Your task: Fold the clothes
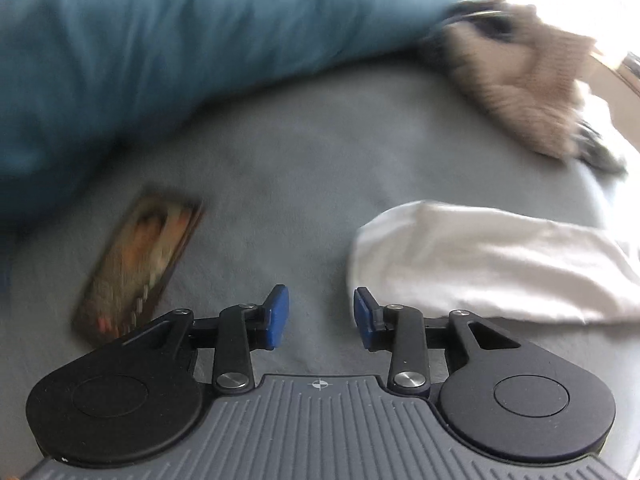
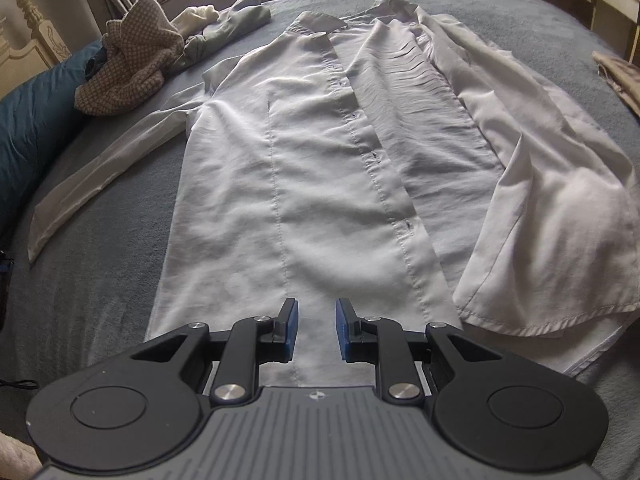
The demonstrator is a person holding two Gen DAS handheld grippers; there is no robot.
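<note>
Right claw released over shirt hem; left claw released beside sleeve cuff. Shirt spread front-up on bed, placket unbuttoned, right panel rumpled. Risk: crooked fold from loose right-side fabric.

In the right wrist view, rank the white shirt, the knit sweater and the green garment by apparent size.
1. white shirt
2. knit sweater
3. green garment, though it lies farther from the camera, so its rank below the sweater is unsure.
</note>
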